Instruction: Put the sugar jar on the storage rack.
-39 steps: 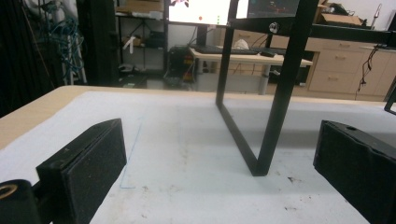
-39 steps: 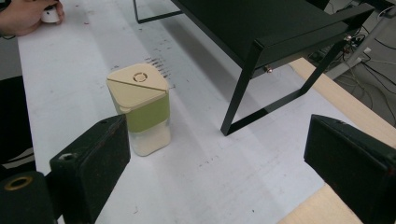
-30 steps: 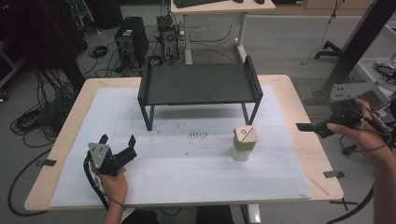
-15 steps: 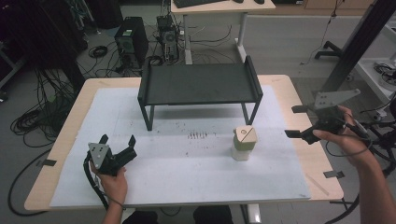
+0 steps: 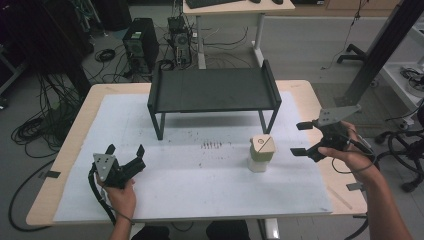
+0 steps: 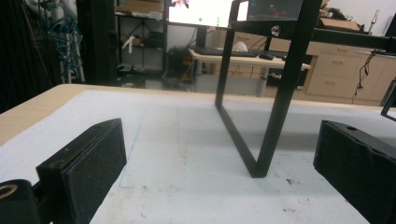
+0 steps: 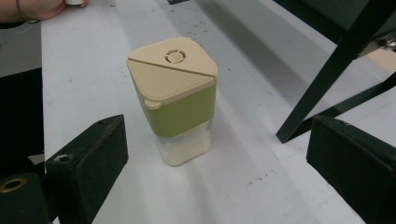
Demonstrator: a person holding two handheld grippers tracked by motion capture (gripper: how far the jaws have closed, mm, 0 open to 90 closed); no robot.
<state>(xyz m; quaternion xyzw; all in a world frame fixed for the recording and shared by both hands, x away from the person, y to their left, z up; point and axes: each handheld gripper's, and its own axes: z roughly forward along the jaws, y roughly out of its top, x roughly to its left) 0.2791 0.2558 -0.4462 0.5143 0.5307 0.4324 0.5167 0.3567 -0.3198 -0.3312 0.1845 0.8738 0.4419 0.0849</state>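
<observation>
One shaker (image 7: 173, 100), tan lid, white powder inside

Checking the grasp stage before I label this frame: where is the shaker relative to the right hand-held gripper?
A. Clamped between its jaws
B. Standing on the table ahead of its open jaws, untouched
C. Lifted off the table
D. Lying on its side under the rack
B: the shaker stands upright on the table, ahead of the right hand-held gripper, whose jaws are spread wide and clear of it.

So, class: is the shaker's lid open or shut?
Shut: both tan flaps of the lid lie flat on the upright shaker.
</observation>
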